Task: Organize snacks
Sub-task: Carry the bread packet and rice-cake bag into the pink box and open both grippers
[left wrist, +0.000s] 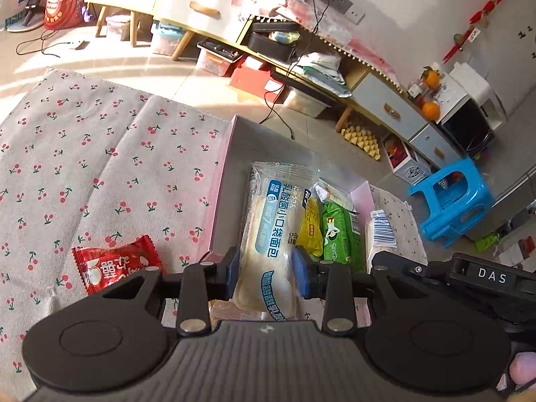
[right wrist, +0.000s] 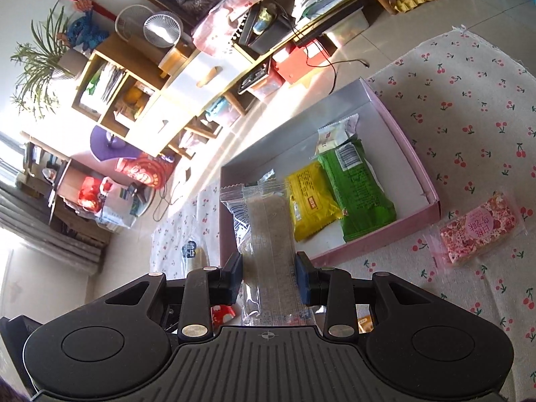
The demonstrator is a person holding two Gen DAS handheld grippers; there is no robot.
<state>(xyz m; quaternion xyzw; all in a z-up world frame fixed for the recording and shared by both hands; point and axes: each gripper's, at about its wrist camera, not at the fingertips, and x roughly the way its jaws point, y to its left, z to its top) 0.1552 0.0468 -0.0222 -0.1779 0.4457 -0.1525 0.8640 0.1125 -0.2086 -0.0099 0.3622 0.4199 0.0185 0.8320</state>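
Below, a cherry-print cloth [left wrist: 100, 154] covers the floor, with a shallow pink box [right wrist: 405, 127] on it, green pack [right wrist: 358, 187] and yellow pack [right wrist: 311, 201] already inside. The left gripper [left wrist: 266, 273] is clenched on a soft bread pack [left wrist: 271, 227], held over the box's near end. The right gripper [right wrist: 268, 276] clamps a flat brown bar [right wrist: 269, 231] in clear wrap (likely brittle, slippery film). Both are light; mid-length holds suit them. A red sweet [left wrist: 114, 268] lies left of the box.

"DAS" on the right gripper [left wrist: 395, 261]; "7" on the bread packet [left wrist: 268, 234].
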